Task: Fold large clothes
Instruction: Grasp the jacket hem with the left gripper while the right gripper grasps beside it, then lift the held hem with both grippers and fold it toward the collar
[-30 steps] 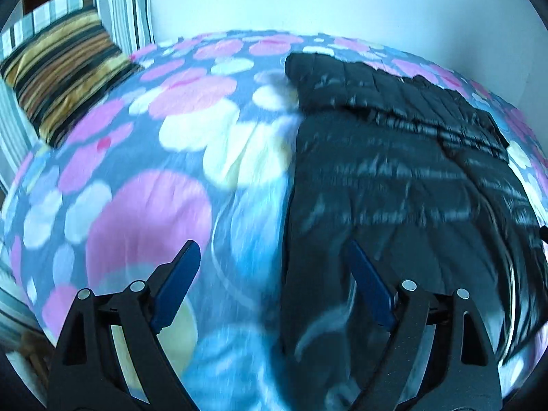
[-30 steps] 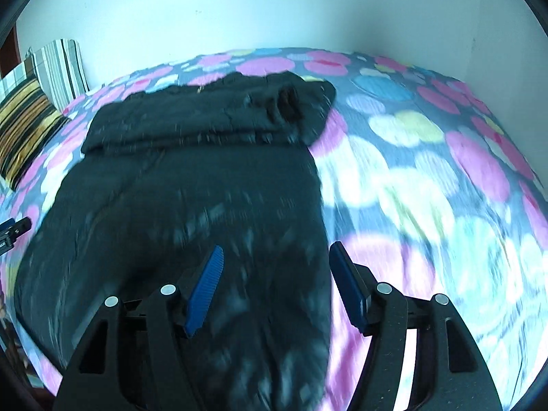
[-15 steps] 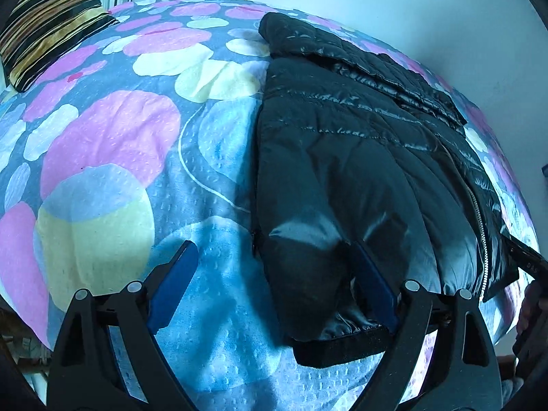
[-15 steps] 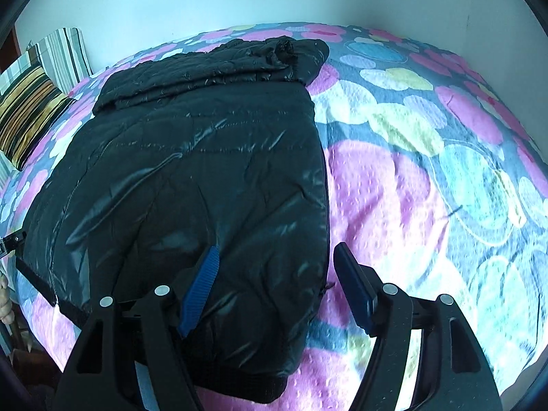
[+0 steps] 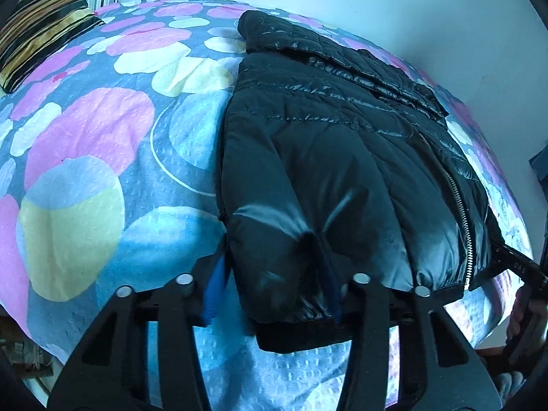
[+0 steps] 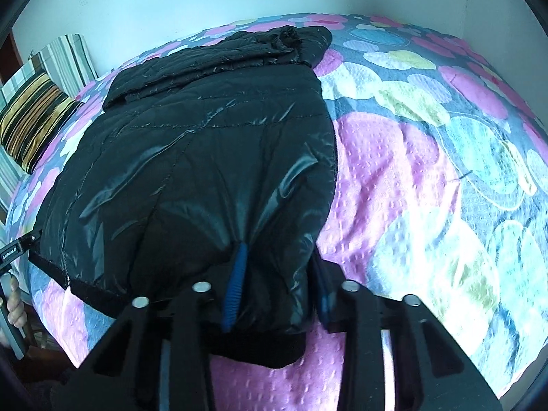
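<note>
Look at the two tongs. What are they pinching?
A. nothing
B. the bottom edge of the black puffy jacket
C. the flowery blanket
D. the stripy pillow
B: both the left tongs and the right tongs squeeze the black puffy jacket near its hem.

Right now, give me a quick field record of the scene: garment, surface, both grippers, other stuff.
garment: black puffer jacket, lying flat, zipper visible, far end already folded over
surface: bed with a blanket of coloured circles
left gripper: jaws have just been closing; pinching the jacket's near hem at its left corner
right gripper: jaws have just been closing; pinching the near hem at its right corner
other: striped pillow at the far left of the bed, against the white wall
fold status: hem gripped at both corners, not lifted yet
</note>
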`<state>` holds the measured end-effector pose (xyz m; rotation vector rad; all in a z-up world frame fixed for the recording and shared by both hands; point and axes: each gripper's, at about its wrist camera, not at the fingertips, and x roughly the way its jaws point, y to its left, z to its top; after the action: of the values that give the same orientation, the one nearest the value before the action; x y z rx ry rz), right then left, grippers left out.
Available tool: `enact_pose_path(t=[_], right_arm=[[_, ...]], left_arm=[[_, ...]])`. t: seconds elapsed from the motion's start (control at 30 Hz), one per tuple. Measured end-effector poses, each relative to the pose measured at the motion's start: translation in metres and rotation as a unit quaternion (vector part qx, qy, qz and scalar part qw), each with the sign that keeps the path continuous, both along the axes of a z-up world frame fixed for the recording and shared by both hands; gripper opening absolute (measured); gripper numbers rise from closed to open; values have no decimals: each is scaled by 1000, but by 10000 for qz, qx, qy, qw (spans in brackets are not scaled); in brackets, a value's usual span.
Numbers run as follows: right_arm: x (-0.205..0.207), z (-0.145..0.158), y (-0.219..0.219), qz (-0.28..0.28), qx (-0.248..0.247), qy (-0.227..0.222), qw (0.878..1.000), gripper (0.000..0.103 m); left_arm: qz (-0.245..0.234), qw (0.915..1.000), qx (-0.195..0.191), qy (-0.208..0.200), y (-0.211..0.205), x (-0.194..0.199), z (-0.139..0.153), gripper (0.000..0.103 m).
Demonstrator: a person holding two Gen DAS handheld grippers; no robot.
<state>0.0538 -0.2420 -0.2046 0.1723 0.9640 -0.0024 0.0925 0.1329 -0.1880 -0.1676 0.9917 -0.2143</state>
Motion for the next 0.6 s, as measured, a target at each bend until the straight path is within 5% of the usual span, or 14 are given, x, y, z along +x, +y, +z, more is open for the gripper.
enact_pose_path(t=[0.23,0.6], right_arm=[[-9,7,-3,14,135,-119,9998,12],[-30,68,-8,142,682,-938,9932,9]], left_arm=[[-86,9999,-63,-127,-2,-9,13,13],[97,9932,-676,-940,10,-9,102,9]])
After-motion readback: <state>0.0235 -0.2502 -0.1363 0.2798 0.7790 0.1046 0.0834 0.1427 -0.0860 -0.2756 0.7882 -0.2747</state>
